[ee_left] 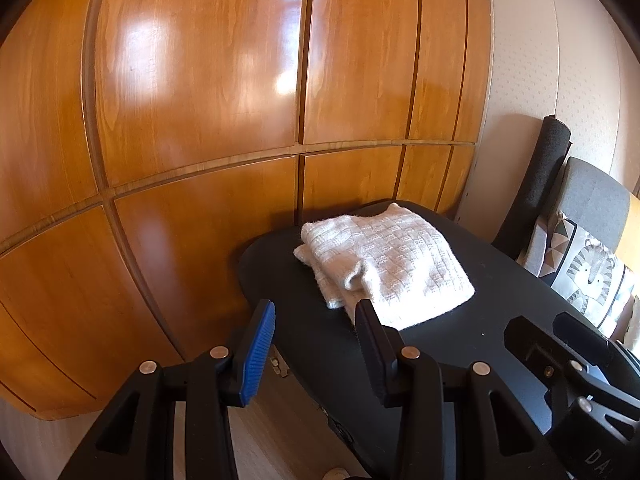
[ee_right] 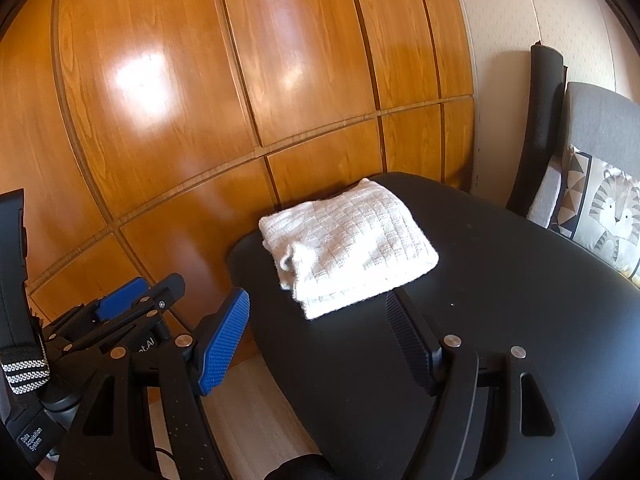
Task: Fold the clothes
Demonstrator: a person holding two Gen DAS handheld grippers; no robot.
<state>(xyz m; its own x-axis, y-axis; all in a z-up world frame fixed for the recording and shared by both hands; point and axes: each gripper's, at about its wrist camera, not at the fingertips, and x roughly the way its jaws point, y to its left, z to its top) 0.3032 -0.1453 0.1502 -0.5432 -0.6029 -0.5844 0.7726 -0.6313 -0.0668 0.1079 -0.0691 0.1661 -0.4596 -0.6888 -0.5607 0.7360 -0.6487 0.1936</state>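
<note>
In the left wrist view, glossy wooden wardrobe doors (ee_left: 200,100) fill the left and centre of the frame, with pale wood-look floor (ee_left: 264,436) showing below them at the bottom. The left gripper (ee_left: 316,344) sits at the bottom centre, its jaws apart and empty, the blue pad (ee_left: 258,354) clear of any cloth. Just above it, a folded white knitted garment (ee_left: 384,264) lies on the far left end of a black oval table (ee_left: 460,340), near the wardrobe. It is already folded into a compact rectangle, with a loose cuff or sleeve end poking out at its lower left. It looks soft, light and limp, likely to sag and unfold if lifted by one edge, so the thick folded near edge seems the safest place to pinch, both layers together. The matte tabletop looks smooth, so the bundle should slide easily. In the right wrist view, the right gripper (ee_right: 316,336) is likewise spread wide and holding nothing, close to the garment's near corner. On the right stand a white textured wall (ee_right: 508,40) and a grey chair (ee_right: 600,120) bearing a tiger-print cushion (ee_right: 608,216).
</note>
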